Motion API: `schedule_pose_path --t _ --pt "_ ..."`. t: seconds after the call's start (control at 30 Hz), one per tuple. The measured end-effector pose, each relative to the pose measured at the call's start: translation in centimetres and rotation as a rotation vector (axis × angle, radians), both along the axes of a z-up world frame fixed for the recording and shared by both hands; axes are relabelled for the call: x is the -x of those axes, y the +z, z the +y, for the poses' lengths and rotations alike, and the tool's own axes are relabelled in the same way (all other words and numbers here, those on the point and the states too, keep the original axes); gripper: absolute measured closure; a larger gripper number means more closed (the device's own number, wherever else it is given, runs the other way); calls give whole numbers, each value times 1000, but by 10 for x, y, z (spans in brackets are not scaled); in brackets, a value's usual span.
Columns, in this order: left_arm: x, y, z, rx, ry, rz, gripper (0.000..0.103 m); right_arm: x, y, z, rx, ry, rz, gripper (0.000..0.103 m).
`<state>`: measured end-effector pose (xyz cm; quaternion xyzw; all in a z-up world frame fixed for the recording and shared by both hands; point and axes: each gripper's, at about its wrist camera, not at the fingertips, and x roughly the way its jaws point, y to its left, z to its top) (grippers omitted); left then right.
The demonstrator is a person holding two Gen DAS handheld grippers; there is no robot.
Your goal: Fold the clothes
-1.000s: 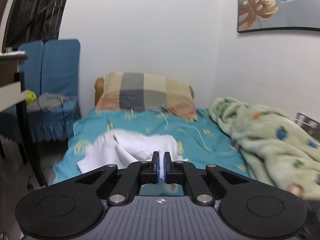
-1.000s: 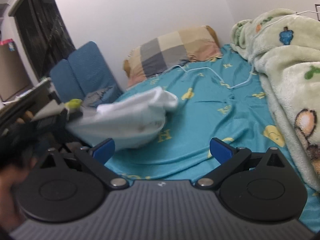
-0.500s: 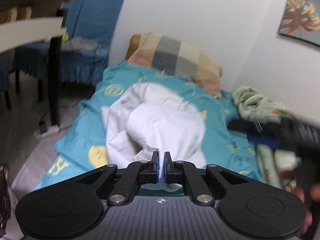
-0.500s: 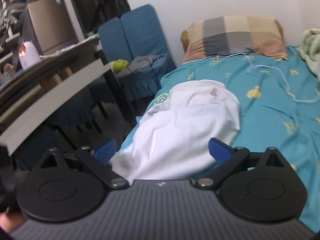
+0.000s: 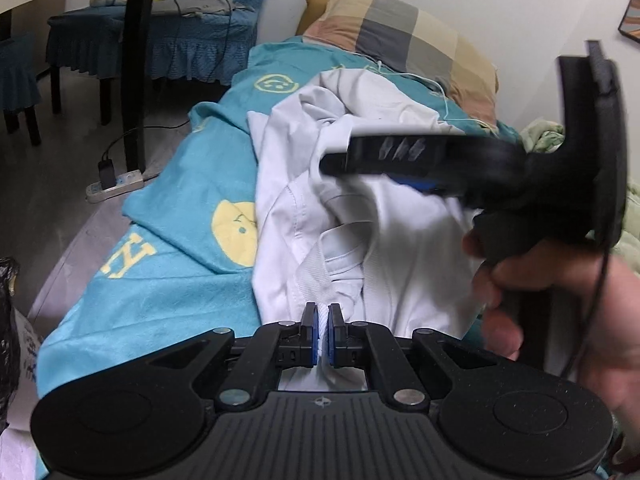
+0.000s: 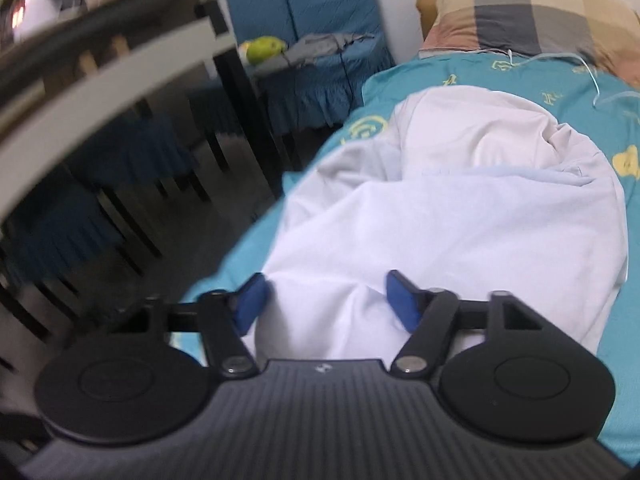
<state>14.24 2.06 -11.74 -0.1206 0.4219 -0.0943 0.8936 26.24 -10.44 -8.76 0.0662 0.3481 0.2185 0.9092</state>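
Note:
A crumpled white garment (image 5: 360, 208) lies in a heap on the teal bedsheet (image 5: 188, 184). My left gripper (image 5: 323, 328) is shut on the garment's near edge, cloth pinched between its blue pads. In the right wrist view the same white garment (image 6: 460, 220) spreads ahead. My right gripper (image 6: 326, 300) stands open with a fold of the cloth lying between its blue fingers (image 6: 402, 304). From the left wrist view, the right gripper's body (image 5: 480, 160) crosses over the garment, held by a hand (image 5: 560, 292).
A checked pillow (image 5: 404, 36) lies at the bed's head with a white cable (image 5: 440, 92) by it. Blue covered chairs (image 6: 304, 40) and a dark table (image 6: 100, 72) stand left of the bed. A power strip (image 5: 116, 188) lies on the floor. A green blanket (image 5: 540, 140) is at right.
Both grippers have come down and in toward the garment's near end. The right gripper's jaws have narrowed around a fold. The left has stayed shut on the cloth.

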Motion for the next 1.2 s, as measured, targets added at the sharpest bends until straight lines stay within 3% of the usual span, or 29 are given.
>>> schedule_pose_path --t 0.03,0.07,0.1,0.3,0.47,0.53,0.6,0.7,0.83,0.9,1.0,1.07,1.1,1.13,1.2 --pt "0 0 -1 3 -4 -4 98 1 0 -1 15 -13 -10 78" --pt "0 -1 -1 6 -7 -8 98 2 0 -2 29 -25 -19 89" --pt "-1 0 0 27 -7 -15 98 3 0 -2 44 -38 -29 94" --pt "9 19 7 152 -3 -101 98 23 45 -47 -25 -204 -123 97" --pt "23 35 2 224 -50 -126 98 71 67 -119 -107 -473 -88 98" --pt "27 33 -4 200 -66 -104 98 94 61 -147 -83 -612 -51 98" --pt "31 32 -10 175 -82 -80 98 118 41 -176 -136 -726 61 98" --pt "37 29 -19 137 -105 -46 98 140 5 -203 -260 -760 232 98" --pt "44 26 -25 87 -110 -23 97 138 7 -190 -347 -612 195 95" --pt "46 25 -24 76 -103 -24 96 134 18 -172 -378 -495 133 95" --pt "46 29 -17 96 -78 -36 96 125 32 -145 -312 -359 45 93" --pt "45 32 -15 107 -66 -48 88 116 40 -130 -229 -300 -4 83" --pt "45 34 -14 113 -60 -54 86 109 41 -125 -191 -293 -12 67" --pt "45 36 -14 108 -58 -65 82 104 38 -122 -166 -292 -9 58" --pt "43 41 -15 96 -55 -92 80 93 31 -117 -155 -279 7 58"
